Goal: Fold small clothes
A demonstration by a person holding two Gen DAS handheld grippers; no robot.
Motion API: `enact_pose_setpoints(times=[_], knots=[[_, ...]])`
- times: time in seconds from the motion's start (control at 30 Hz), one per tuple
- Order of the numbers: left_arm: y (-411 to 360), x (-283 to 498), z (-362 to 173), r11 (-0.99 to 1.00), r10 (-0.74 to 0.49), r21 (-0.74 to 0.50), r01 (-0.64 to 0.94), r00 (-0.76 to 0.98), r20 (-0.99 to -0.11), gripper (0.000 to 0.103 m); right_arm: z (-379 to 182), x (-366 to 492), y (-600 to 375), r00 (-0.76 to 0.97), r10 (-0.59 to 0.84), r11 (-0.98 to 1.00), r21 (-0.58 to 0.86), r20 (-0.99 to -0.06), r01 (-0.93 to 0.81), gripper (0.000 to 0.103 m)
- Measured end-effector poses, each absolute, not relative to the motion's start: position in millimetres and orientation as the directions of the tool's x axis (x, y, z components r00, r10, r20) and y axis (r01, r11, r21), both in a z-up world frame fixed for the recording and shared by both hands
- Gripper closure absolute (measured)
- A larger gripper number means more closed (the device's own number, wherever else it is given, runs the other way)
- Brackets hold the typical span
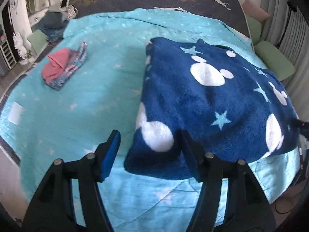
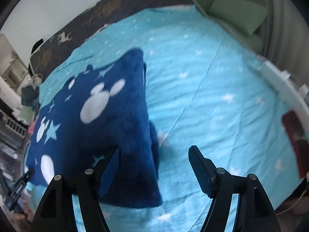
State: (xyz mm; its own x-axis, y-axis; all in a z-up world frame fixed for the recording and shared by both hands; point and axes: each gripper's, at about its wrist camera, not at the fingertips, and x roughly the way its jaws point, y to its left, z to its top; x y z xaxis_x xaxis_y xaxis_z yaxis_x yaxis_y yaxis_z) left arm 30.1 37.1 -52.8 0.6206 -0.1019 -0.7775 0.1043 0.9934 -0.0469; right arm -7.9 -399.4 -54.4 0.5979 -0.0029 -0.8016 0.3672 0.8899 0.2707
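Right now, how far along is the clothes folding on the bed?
Done: a small stack of folded clothes lies on the turquoise blanket. In hand: nothing is gripped. The left gripper and right gripper are both open over the near corners of the navy fleece garment, which lies doubled over. Left: likely at least one more fold of it, then moving it to the stack.

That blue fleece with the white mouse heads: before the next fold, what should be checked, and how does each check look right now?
1. Left gripper jaws open, nothing pinched: ok.
2. Right gripper jaws open, nothing pinched: ok.
3. Blue fleece lying on the turquoise bedspread: ok.
4. Fleece edges lined up evenly: cannot tell, the right wrist view is blurred.
5. Folded pile apart from the fleece: ok.
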Motion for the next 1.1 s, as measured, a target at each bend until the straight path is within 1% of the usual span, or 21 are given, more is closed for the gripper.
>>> enact_pose_setpoints(times=[0.07, 0.23, 0.3, 0.4, 0.5, 0.53, 0.57, 0.6, 0.63, 0.67, 0.73, 0.77, 0.8, 0.83, 0.87, 0.9, 0.93, 1.0, 1.03, 1.1], knots=[[38, 27, -50, 0.995, -0.097, -0.050, 0.091, 0.627, -0.773, 0.039, -49, -12, -406, 0.614, -0.040, 0.881, 0.262, -0.789, 0.394, 0.029], [40, 25, -41, 0.997, -0.055, -0.013, 0.070, 0.649, -0.759, 0.038, -48, -15, -423, 0.621, -0.023, 0.846, 0.316, -0.784, 0.429, 0.029], [36, 27, -35, 0.997, -0.050, -0.002, 0.073, 0.661, -0.749, 0.038, -39, -7, -412, 0.637, -0.023, 0.867, 0.301, -0.771, 0.396, 0.030], [28, 29, -26, 0.996, -0.062, 0.001, 0.091, 0.682, -0.729, 0.038, -24, 9, -383, 0.673, 0.002, 0.921, 0.264, -0.740, 0.288, 0.034], [13, 33, -13, 0.993, -0.084, 0.002, 0.120, 0.712, -0.697, 0.038, -12, 28, -345, 0.693, 0.040, 0.961, 0.218, -0.720, 0.172, 0.046], [8, 35, -8, 0.991, -0.105, -0.011, 0.134, 0.722, -0.683, 0.038, -10, 35, -334, 0.696, 0.051, 0.969, 0.204, -0.716, 0.139, 0.053], [3, 37, -4, 0.988, -0.134, -0.030, 0.154, 0.728, -0.672, 0.038, -9, 43, -322, 0.698, 0.065, 0.976, 0.190, -0.713, 0.104, 0.060], [-4, 40, 0, 0.980, -0.183, -0.060, 0.191, 0.727, -0.662, 0.038, -8, 49, -312, 0.699, 0.080, 0.980, 0.184, -0.710, 0.074, 0.064], [-11, 41, 2, 0.973, -0.213, -0.080, 0.215, 0.722, -0.658, 0.038, -8, 55, -301, 0.698, 0.102, 0.983, 0.181, -0.708, 0.040, 0.071], [-19, 46, 1, 0.959, -0.269, -0.115, 0.259, 0.706, -0.655, 0.038, -10, 62, -291, 0.694, 0.130, 0.983, 0.183, -0.709, 0.003, 0.076], [-36, 58, -10, 0.922, -0.367, -0.172, 0.346, 0.644, -0.671, 0.038, -17, 72, -277, 0.677, 0.182, 0.979, 0.193, -0.713, -0.060, 0.077], [-42, 66, -21, 0.914, -0.381, -0.181, 0.363, 0.612, -0.693, 0.038, -25, 78, -270, 0.658, 0.207, 0.976, 0.195, -0.724, -0.092, 0.077], [-49, 80, -44, 0.921, -0.352, -0.167, 0.352, 0.567, -0.745, 0.038, -35, 83, -265, 0.631, 0.214, 0.976, 0.188, -0.746, -0.108, 0.077], [-51, 89, -60, 0.932, -0.315, -0.144, 0.334, 0.542, -0.779, 0.038, -57, 93, -260, 0.573, 0.191, 0.982, 0.163, -0.797, -0.099, 0.078], [-49, 96, -80, 0.931, -0.311, -0.140, 0.336, 0.534, -0.787, 0.038, -72, 97, -262, 0.550, 0.192, 0.981, 0.165, -0.813, -0.100, 0.079], [-44, 91, -83, 0.923, -0.344, -0.150, 0.356, 0.583, -0.736, 0.038, -80, 97, -265, 0.565, 0.218, 0.976, 0.187, -0.796, -0.114, 0.079], [-44, 86, -81, 0.919, -0.349, -0.144, 0.366, 0.590, -0.728, 0.038, -80, 91, -269, 0.598, 0.241, 0.970, 0.201, -0.764, -0.134, 0.079], [-43, 78, -70, 0.916, -0.349, -0.133, 0.378, 0.589, -0.729, 0.038, -73, 85, -271, 0.599, 0.255, 0.967, 0.200, -0.759, -0.158, 0.079], [-40, 76, -62, 0.910, -0.365, -0.148, 0.387, 0.580, -0.729, 0.038, -65, 83, -276, 0.595, 0.278, 0.961, 0.220, -0.754, -0.171, 0.076], [-22, 75, -38, 0.904, -0.398, -0.183, 0.386, 0.609, -0.686, 0.038, -49, 82, -296, 0.599, 0.308, 0.950, 0.276, -0.740, -0.148, 0.073]])
